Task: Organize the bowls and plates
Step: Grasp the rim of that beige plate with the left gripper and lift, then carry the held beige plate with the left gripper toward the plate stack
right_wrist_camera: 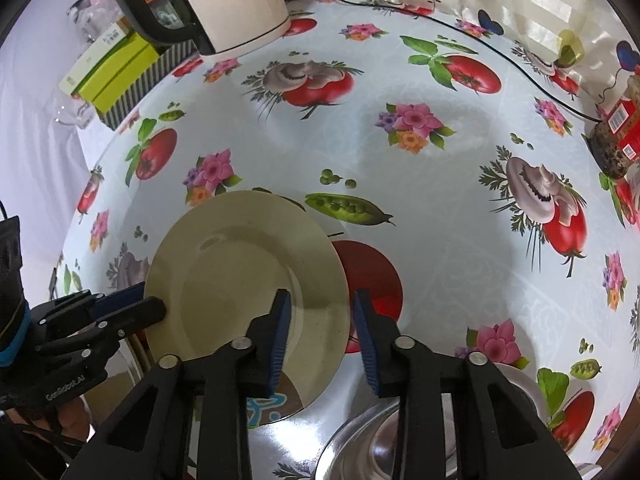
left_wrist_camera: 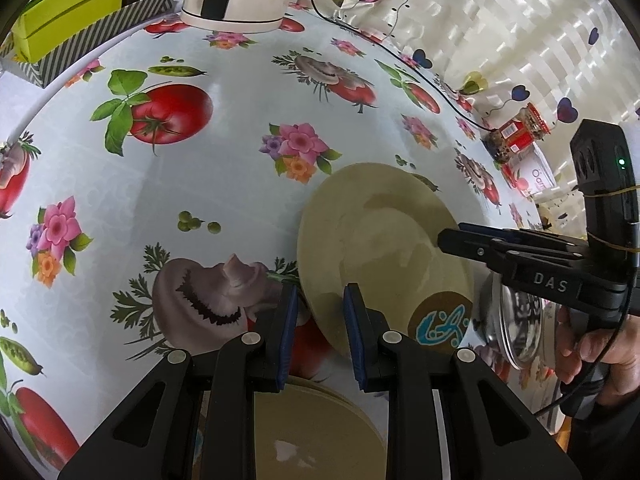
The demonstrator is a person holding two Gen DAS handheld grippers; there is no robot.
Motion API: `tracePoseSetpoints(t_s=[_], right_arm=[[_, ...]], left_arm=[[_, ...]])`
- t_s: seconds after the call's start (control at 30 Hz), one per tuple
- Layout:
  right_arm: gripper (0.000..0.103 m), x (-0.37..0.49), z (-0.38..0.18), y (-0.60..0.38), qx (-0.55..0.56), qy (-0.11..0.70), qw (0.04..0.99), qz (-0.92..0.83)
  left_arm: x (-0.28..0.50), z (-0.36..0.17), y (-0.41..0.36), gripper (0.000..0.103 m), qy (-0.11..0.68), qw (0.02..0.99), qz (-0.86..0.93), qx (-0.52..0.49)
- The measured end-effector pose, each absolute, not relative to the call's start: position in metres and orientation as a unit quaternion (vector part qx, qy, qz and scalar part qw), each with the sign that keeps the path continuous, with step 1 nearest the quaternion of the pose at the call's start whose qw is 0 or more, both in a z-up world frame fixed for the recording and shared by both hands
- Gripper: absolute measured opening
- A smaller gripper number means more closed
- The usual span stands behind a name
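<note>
Left claw [left_wrist_camera: 320, 316] grips plate [left_wrist_camera: 372, 248] rim at its near edge; right claw [right_wrist_camera: 320, 334], jaws apart w/ opposite rim between, not pressing. Plate tilted, above a steel bowl [right_wrist_camera: 360, 440] and plate stack [left_wrist_camera: 320, 432] on worktop [right_wrist_camera: 400, 140].

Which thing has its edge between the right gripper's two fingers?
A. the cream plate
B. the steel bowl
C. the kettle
A: in the right wrist view the plate's rim runs between the right gripper's pads, while the steel bowl lies lower down.
</note>
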State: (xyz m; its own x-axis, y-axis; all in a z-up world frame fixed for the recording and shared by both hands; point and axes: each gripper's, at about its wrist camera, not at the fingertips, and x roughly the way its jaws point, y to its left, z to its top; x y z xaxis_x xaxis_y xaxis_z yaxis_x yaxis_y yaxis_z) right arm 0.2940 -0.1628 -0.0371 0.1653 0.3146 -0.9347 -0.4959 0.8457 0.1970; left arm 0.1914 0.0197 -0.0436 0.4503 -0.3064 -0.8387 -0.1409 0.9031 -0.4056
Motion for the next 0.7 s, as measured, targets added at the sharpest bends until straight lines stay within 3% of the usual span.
tracePoseSetpoints(t_s=[0.2, 0.7], right_arm=[[0.022, 0.296, -0.038, -0.163, -0.077, 0.587, 0.762, 0.263], [0.021, 0.293, -0.026, -0.154, -0.066, 0.573, 0.77, 0.273]], left_arm=[[0.191, -0.041, 0.02, 0.024, 0.514, 0.83, -0.045, -0.211], [0.187, -0.025, 0.035, 0.024, 0.492, 0.843, -0.034, -0.215]])
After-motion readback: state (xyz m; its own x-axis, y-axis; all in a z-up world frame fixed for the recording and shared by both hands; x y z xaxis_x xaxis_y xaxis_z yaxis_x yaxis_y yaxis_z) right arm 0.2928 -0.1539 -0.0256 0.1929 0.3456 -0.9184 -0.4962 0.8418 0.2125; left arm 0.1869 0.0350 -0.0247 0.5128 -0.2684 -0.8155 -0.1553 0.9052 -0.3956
